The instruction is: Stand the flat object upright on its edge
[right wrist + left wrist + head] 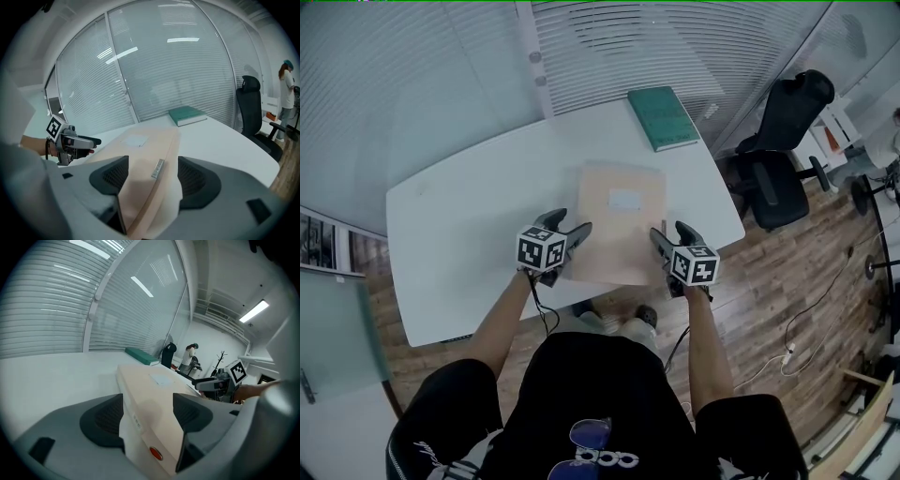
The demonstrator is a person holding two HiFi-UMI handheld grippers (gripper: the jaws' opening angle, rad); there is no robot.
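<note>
Where the folder lies: the beige folder (619, 220) is flat on the white table (459, 234), cover up, near the edge closest to the person and not yet on its edge.
Left gripper: the left gripper (572, 222) is at the folder's near left corner; its own view shows the fingers spread wide with that corner between them, one pad beside the spine and one over the cover, with no squeeze visible.
Right gripper: the right gripper (669, 230) is at the near right corner, its fingers likewise wide apart with the folder's edge running between them, not clamped.
Only in the left gripper view: a red dot (155, 453) on the folder's spine.
Only in the right gripper view: a small grey strip (158, 168) on the folder's edge.
Only in the head view: both marker cubes at once, and the folder's whole outline with its pale label (625, 199).
Arms: two bare forearms reach forward from the body, the grippers pointing away and downward, angled slightly toward each other.
Farther out: a green book (663, 117) lies at the table's far side, well apart from the folder; a black office chair (783, 159) stands beyond the table's right end on wood flooring.
</note>
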